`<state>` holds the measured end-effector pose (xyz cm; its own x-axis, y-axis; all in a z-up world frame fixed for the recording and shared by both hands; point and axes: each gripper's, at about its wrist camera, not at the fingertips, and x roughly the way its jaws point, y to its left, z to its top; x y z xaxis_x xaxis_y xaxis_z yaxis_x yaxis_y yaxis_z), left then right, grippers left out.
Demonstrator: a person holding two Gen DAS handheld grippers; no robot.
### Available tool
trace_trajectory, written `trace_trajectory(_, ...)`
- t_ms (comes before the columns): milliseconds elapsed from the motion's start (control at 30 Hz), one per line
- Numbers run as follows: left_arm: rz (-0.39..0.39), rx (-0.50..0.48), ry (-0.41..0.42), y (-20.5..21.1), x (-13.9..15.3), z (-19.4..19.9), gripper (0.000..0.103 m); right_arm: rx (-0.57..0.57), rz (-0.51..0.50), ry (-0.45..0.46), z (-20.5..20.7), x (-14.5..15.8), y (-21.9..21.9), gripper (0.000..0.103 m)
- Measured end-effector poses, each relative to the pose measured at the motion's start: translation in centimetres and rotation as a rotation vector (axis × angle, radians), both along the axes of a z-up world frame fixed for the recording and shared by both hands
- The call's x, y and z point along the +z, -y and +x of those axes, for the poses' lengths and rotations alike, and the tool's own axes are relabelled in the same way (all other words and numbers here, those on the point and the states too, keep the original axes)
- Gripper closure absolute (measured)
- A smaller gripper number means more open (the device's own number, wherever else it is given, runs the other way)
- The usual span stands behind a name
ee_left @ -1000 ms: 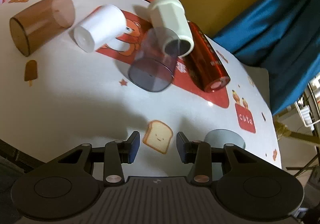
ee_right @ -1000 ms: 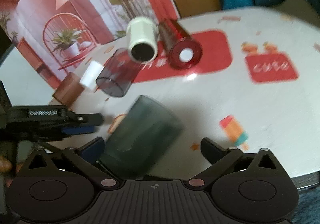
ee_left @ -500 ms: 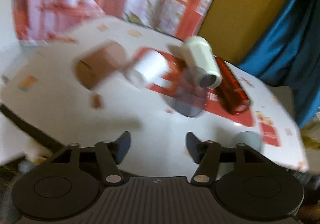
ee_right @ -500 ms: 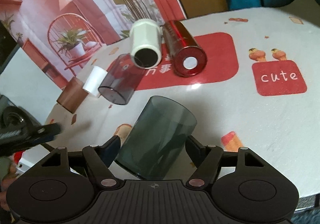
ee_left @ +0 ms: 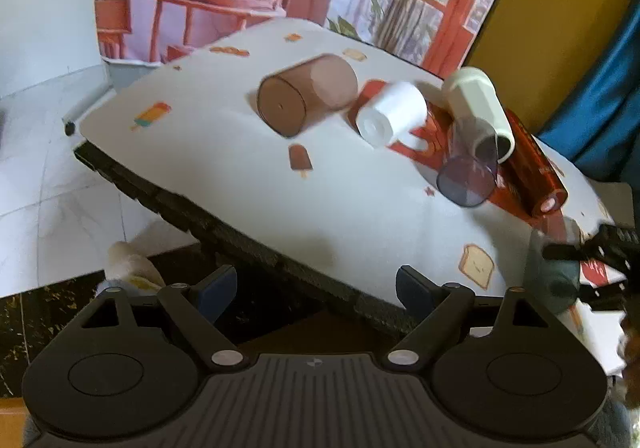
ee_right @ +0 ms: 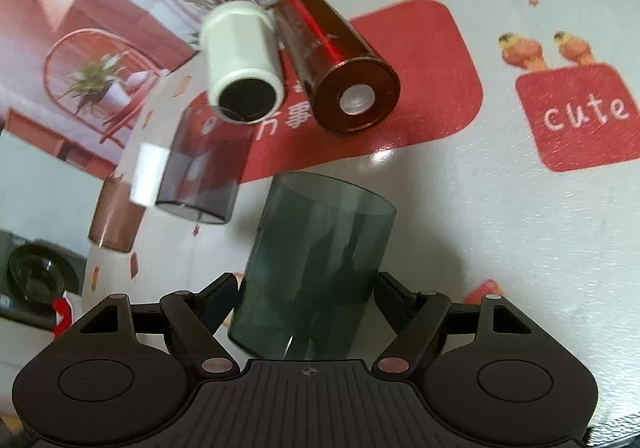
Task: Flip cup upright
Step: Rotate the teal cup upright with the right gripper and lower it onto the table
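My right gripper (ee_right: 306,298) is shut on a dark green translucent cup (ee_right: 316,268), holding it tilted just above the table. The same cup (ee_left: 554,272) shows blurred at the right edge of the left wrist view, with the right gripper's dark body beside it. My left gripper (ee_left: 316,288) is open and empty, held off the table's near edge, over the floor.
Several cups lie on their sides on the white patterned tablecloth (ee_left: 240,175): a brown one (ee_left: 304,99), a white one (ee_left: 392,113), a cream one (ee_right: 242,61), a purple-grey one (ee_right: 204,171) and a dark red one (ee_right: 340,63). The table edge (ee_left: 224,228) runs below them.
My left gripper has pulled back off the table and opened wider. My right gripper has closed on the green cup and moved nearer the lying cups.
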<state>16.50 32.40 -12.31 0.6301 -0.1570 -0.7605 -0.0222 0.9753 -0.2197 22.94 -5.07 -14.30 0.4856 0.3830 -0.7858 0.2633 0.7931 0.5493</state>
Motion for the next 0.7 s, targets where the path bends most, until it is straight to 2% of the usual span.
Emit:
trace_trajectory(167,-0.001,-0.025,-0.007,0.2,-0.4,-0.6,0.014,-0.030,-0.049,-0.005,1.9,0.4,-0.4,0.022)
trace_trajectory(200,-0.005,-0.023,-0.009,0.1,-0.5,-0.6,0.013,-0.039,-0.061,-0.004,2.1,0.4,-0.4,0.022)
trace_trajectory(267,-0.014,-0.014,-0.019,-0.2,-0.6,-0.8,0.013,-0.051,-0.077,-0.001,2.2,0.4,-0.2,0.031)
trace_trajectory(367,-0.023,-0.008,-0.033,-0.4,-0.9,-0.8,0.013,-0.038,-0.084,0.029,1.4,0.6,-0.4,0.032)
trace_trajectory(467,-0.024,-0.008,-0.036,-0.2,-1.0,-0.8,0.013,-0.003,-0.138,0.093,0.1,2.0,-0.8,0.033)
trace_trajectory(533,-0.021,-0.011,-0.038,-0.1,-1.0,-0.8,0.013,0.033,-0.243,0.175,-1.1,3.3,-1.4,0.033)
trace_trajectory(600,-0.017,-0.014,-0.041,0.1,-1.1,-0.8,0.013,0.091,-0.420,0.270,-2.1,4.4,-2.5,0.034)
trace_trajectory(667,-0.009,-0.019,-0.044,0.3,-1.1,-0.7,0.013,0.131,-0.554,0.319,-2.7,4.5,-3.2,0.037)
trace_trajectory(700,-0.003,-0.023,-0.045,0.5,-1.1,-0.7,0.013,0.136,-0.589,0.331,-2.8,4.3,-3.1,0.038)
